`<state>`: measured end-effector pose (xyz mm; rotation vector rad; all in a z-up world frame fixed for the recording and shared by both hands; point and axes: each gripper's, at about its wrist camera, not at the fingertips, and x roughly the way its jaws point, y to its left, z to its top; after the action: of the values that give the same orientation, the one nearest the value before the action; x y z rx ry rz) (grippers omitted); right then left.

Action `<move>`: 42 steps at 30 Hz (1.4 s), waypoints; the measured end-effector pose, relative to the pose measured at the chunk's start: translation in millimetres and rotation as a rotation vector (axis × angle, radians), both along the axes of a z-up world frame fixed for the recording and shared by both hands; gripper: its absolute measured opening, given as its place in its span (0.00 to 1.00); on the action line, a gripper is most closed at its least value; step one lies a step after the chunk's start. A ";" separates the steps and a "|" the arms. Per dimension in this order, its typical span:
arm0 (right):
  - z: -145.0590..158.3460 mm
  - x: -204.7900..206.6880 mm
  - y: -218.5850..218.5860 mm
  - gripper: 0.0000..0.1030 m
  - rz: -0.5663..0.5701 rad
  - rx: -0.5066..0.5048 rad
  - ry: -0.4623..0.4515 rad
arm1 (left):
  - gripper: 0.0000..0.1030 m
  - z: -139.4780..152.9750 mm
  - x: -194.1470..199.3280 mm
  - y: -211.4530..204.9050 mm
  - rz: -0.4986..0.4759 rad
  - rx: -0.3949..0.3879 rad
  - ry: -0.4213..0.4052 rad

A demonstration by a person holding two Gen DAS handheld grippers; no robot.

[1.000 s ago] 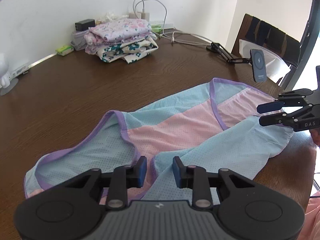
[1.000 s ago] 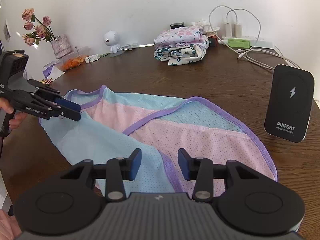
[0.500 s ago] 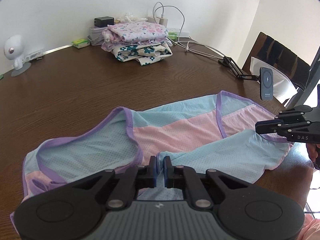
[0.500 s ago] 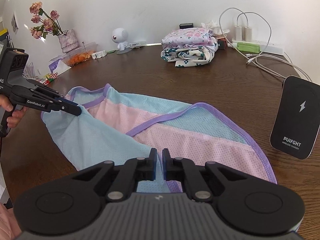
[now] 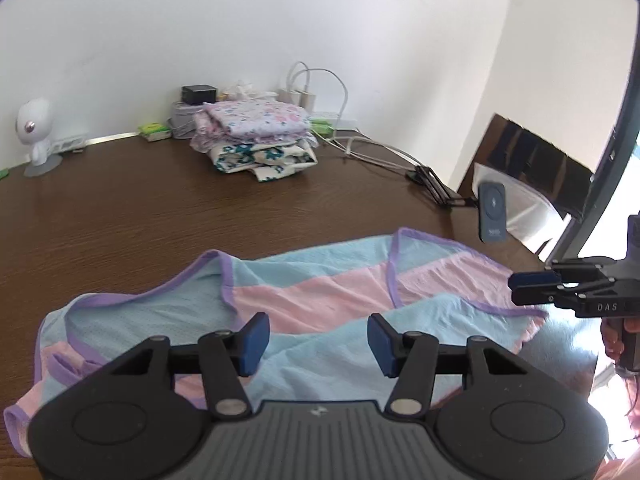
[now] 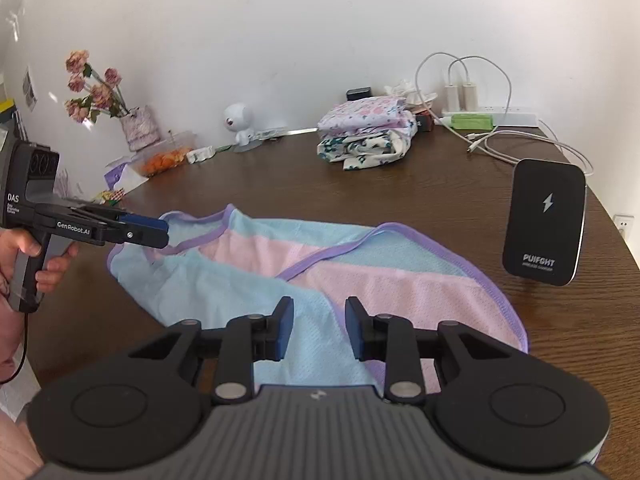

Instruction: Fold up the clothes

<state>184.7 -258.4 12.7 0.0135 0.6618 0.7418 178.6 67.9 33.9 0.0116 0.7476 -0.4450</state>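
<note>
The garment [image 5: 320, 304], thin soft mesh lying limp across the lower centre of the table [image 5: 120, 220], appears light and best taken at its purple-bound edge; left gripper [image 5: 318, 338] and right gripper [image 6: 319, 328] both stand fingers apart, empty.

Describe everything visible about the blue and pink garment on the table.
The garment is thin, dotted mesh fabric in light blue and pink panels with purple binding along its curved edges. It lies spread but rumpled on the brown wooden table, one blue layer folded over the pink. Both grippers are open above its near edge; neither clearly grips it.
</note>
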 end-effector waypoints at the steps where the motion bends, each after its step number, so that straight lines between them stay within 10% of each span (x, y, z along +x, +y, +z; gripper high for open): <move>1: -3.4 -4.4 5.6 0.28 0.014 -0.019 0.000 | 0.41 -3.6 -3.8 -9.8 -0.025 0.032 0.003; 8: -28.6 -15.5 19.8 0.27 0.015 -0.113 0.007 | 0.28 -38.8 -20.1 -46.0 -0.104 0.138 0.052; 20: -31.4 -34.9 -45.5 0.20 -0.154 -0.055 0.027 | 0.38 -39.3 -31.1 -25.1 -0.091 0.104 0.036; 31: -22.5 -37.8 43.7 0.37 -0.003 -0.055 -0.067 | 0.35 -37.7 -48.3 56.8 0.195 0.090 -0.006; 42: -35.8 -34.6 56.3 0.39 0.017 -0.139 -0.070 | 0.32 -45.6 -63.7 59.6 0.180 0.176 -0.008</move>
<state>150.2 -202.1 -23.0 -0.1452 0.6459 0.7080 114.9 127.5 -11.7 0.1097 0.7708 -0.2065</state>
